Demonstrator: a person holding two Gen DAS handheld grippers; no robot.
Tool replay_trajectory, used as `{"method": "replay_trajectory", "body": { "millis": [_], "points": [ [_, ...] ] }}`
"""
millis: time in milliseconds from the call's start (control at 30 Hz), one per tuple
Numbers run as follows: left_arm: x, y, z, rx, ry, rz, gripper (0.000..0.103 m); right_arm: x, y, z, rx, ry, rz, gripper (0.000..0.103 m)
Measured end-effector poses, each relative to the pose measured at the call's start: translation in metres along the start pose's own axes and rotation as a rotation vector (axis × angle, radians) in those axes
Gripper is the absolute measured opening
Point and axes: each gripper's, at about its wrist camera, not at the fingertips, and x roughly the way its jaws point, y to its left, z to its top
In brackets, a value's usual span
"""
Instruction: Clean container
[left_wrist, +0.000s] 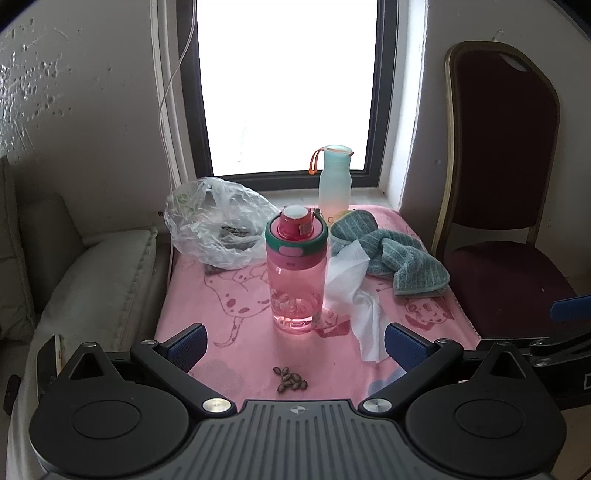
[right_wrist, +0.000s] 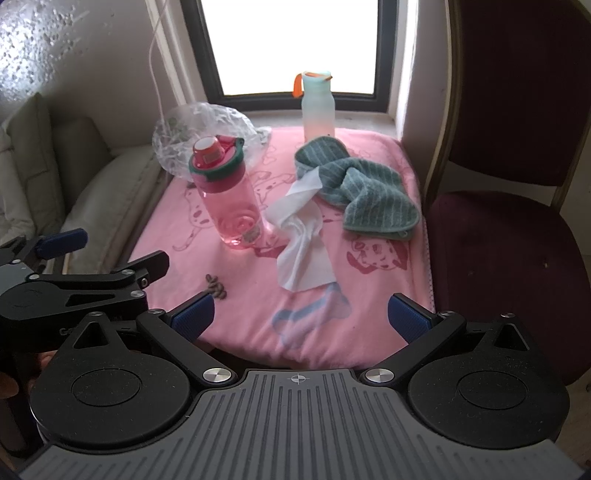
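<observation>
pink cloth with spotted dog prints (left_wrist: 229, 332) covers the bench under a bright window (left_wrist: 288, 85). the pink bottle (left_wrist: 296, 273) stands upright near the middle of the cloth, its red and green lid (left_wrist: 296, 227) on. behind it to the left lies a crumpled clear plastic bag (left_wrist: 214, 225), and at the back by the sill stands a pale mint bottle (left_wrist: 334, 179) with an orange loop. a teal striped towel (left_wrist: 399, 254) lies bunched on the right side, and a white tissue (left_wrist: 354, 295) trails from under it, just beside the pink bottle. a small heap of brown seeds (left_wrist: 290, 379) sits on the cloth near the front edge. a dark red chair (left_wrist: 506, 184) stands to the right of the bench.

the left hand-held gripper (left_wrist: 295, 345) hangs above the front edge, released, its blue pads wide apart and grasping nothing. the right hand-held gripper (right_wrist: 301, 319) is likewise spread and empty.
</observation>
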Motion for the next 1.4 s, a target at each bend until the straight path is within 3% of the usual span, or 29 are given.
{"method": "replay_trajectory", "body": {
  "millis": [1400],
  "points": [
    [0.005, 0.002, 0.003, 0.01, 0.017, 0.007, 0.102, 0.003, -0.002, 0.002, 0.02, 0.003, -0.009, 0.103]
  ]
}}
